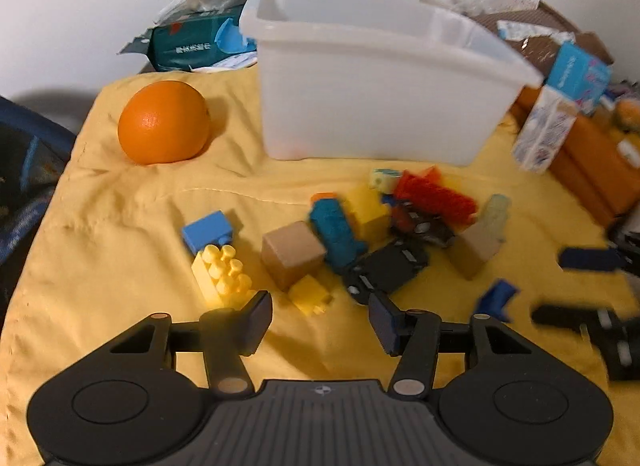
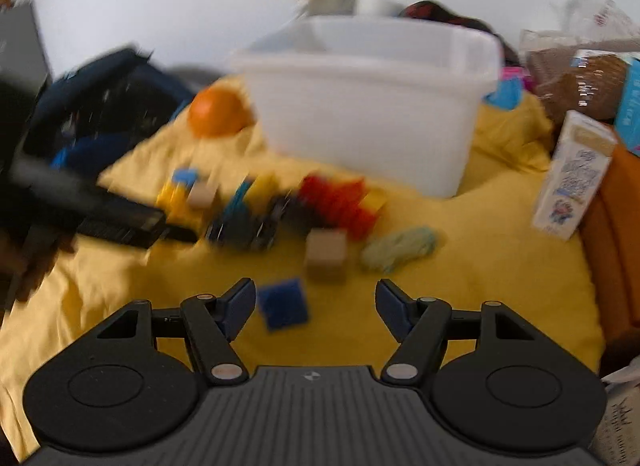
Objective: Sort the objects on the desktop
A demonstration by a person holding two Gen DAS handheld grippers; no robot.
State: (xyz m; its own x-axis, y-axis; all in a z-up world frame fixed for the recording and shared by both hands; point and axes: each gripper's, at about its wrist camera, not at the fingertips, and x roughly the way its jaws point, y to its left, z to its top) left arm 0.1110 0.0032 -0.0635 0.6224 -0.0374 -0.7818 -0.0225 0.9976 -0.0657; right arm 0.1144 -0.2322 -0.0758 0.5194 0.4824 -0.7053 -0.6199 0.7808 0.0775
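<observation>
Left wrist view: the left gripper [image 1: 320, 316] is seen low over a yellow cloth [image 1: 120, 225], its jaws apart and empty. Just ahead of it a loose heap of toys is spread: a yellow studded brick [image 1: 222, 274] with its long axis running away from the camera and its studs up, a blue brick [image 1: 208, 229] touching its far end, a wooden cube [image 1: 292, 254], a small yellow brick [image 1: 310, 296], a teal brick [image 1: 336, 231], a black toy car [image 1: 386, 268] lying crosswise, and a red piece [image 1: 434, 195]. Behind the heap a white plastic bin [image 1: 376, 105] is stood upright, its opening up. An orange [image 1: 164, 121] is seen to the bin's left, well apart from the toys. A small carton [image 1: 544, 131] is leaned at the right.

Right wrist view, blurred: the right gripper [image 2: 316, 306] is held with jaws apart and empty. A dark blue block [image 2: 284, 304] is lying between them, nearer the left one; contact cannot be told. A second wooden cube [image 2: 326, 254] and a pale green bundle [image 2: 400, 252] are found just beyond.
</observation>
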